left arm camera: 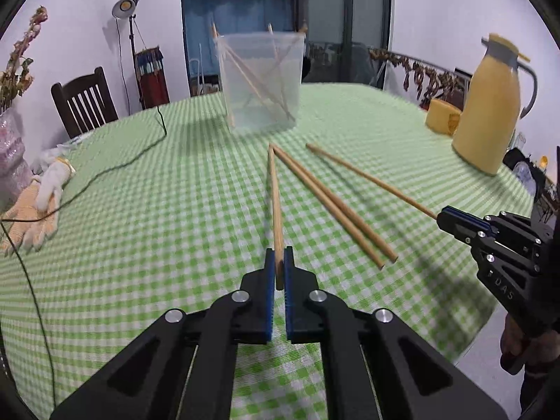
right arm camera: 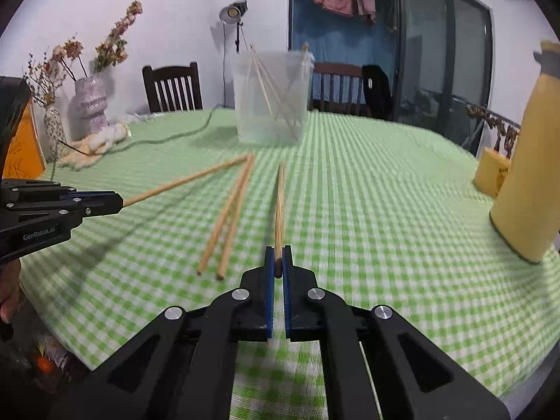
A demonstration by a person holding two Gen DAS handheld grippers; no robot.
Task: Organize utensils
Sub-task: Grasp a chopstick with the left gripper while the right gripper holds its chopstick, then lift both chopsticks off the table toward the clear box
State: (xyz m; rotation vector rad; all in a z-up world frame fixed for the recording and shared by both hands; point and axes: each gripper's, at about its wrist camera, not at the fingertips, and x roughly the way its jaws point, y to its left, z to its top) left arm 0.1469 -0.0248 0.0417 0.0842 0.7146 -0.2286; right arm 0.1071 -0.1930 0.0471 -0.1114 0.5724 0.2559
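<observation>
My left gripper (left arm camera: 279,255) is shut on the thick end of a wooden chopstick (left arm camera: 274,196) that points toward a clear plastic container (left arm camera: 260,80) holding several chopsticks. My right gripper (right arm camera: 279,253) is shut on another chopstick (right arm camera: 280,206), also pointing at the container (right arm camera: 273,98). The right gripper shows in the left wrist view (left arm camera: 442,218) holding its chopstick (left arm camera: 367,178). The left gripper shows in the right wrist view (right arm camera: 119,200) with its chopstick (right arm camera: 185,182). Two loose chopsticks (left arm camera: 332,206) lie side by side on the green checked tablecloth (left arm camera: 175,210) between the held ones; they also show in the right wrist view (right arm camera: 229,217).
A yellow thermos jug (left arm camera: 490,105) and a yellow box (left arm camera: 442,117) stand at the right. White gloves (left arm camera: 38,203) and a black cable (left arm camera: 115,171) lie at the left. Vases with dried flowers (right arm camera: 87,105) and dark wooden chairs (right arm camera: 173,87) stand beyond the table.
</observation>
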